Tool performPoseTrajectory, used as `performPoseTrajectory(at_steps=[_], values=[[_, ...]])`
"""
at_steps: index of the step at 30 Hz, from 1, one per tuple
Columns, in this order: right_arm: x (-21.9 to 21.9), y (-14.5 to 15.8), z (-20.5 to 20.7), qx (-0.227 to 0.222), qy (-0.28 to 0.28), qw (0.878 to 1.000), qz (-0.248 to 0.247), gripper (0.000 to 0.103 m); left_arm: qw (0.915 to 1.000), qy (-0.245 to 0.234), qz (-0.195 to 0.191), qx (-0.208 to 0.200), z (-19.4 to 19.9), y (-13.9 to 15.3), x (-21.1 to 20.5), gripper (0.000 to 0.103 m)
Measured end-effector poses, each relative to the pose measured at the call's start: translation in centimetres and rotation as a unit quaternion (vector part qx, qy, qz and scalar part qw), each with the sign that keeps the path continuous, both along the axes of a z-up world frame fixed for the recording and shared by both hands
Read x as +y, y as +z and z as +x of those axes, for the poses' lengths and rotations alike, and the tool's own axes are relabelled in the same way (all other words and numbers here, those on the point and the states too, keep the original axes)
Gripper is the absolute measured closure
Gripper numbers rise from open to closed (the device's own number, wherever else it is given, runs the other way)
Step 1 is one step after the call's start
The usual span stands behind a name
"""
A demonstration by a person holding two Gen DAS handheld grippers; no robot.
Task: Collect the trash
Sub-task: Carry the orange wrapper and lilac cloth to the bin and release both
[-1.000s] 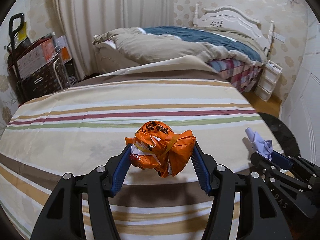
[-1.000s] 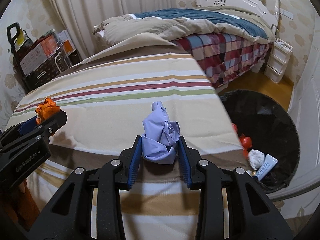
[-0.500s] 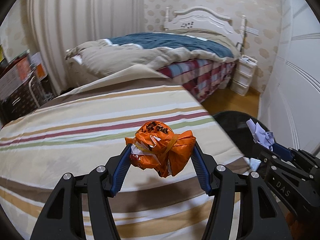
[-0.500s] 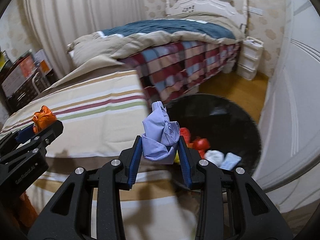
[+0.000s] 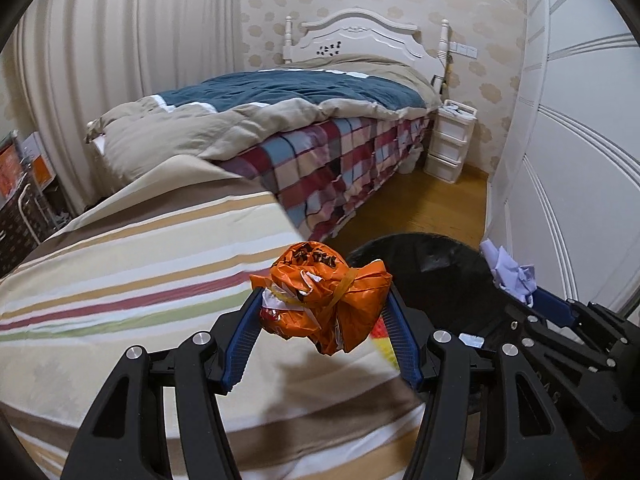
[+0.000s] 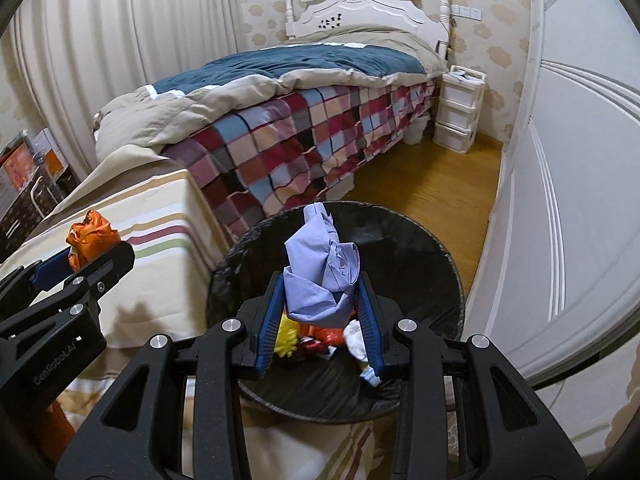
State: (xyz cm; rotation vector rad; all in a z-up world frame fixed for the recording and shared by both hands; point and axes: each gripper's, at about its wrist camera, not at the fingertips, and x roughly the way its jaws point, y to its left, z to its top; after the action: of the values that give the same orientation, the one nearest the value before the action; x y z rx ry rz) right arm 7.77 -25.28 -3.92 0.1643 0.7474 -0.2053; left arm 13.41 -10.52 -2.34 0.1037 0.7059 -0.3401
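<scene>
My left gripper (image 5: 324, 312) is shut on a crumpled orange plastic wrapper (image 5: 324, 296), held in the air over the right end of the striped surface (image 5: 132, 264). My right gripper (image 6: 320, 300) is shut on a crumpled pale blue paper wad (image 6: 320, 276) and hangs over the round black bin (image 6: 404, 256). Inside the bin lie yellow, red and white scraps (image 6: 320, 338). In the left wrist view the right gripper (image 5: 532, 300) with the blue wad (image 5: 510, 272) sits at the right, over the bin (image 5: 416, 256). The right wrist view shows the left gripper (image 6: 86, 256) holding the orange wrapper (image 6: 90, 236).
A bed with a checked cover (image 6: 304, 140) and a blue-and-beige quilt (image 5: 280, 100) stands behind. White drawers (image 6: 460, 112) stand by the headboard. A white wardrobe door (image 6: 568, 200) is close on the right. Wooden floor (image 6: 432, 188) lies beyond the bin. Boxes (image 6: 36, 168) are far left.
Both grippers have swung to the right with their loads. The right gripper went from over the striped surface to above the bin, and the left one came to the surface's right end.
</scene>
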Motion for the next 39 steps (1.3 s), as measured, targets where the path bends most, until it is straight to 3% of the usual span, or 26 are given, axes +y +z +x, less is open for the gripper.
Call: performPoseTrajectory(at_steps=[20,24,25,28,39], values=[[-5.3,-3.1,3.7,0.019,-0.039,0.999,0.018,0.068,0.9987,-0.018,0.037,0.029,3.8,-2.6,-6.1,0.043],[-5.8,-3.2,3.8,0.014,-0.048,0.999,0.020,0.066,0.9983,-0.021,0.044,0.032,4.1,-2.7,-6.5,0.037],[-6.0,-3.2,3.8,0.014,-0.049,0.998,0.021,0.063,0.9983,-0.020,0.045,0.031,4.2,-2.7,-6.5,0.031],[-6.3,-3.0,3.6,0.009,-0.058,0.998,0.020,0.054,0.9988,-0.012,0.041,0.023,4.0,-2.4,-6.3,0.025],[-6.2,-1.9,2.3,-0.004,-0.076,0.997,0.002,0.032,0.9992,0.010,0.037,0.009,3.1,-1.5,-4.9,0.019]])
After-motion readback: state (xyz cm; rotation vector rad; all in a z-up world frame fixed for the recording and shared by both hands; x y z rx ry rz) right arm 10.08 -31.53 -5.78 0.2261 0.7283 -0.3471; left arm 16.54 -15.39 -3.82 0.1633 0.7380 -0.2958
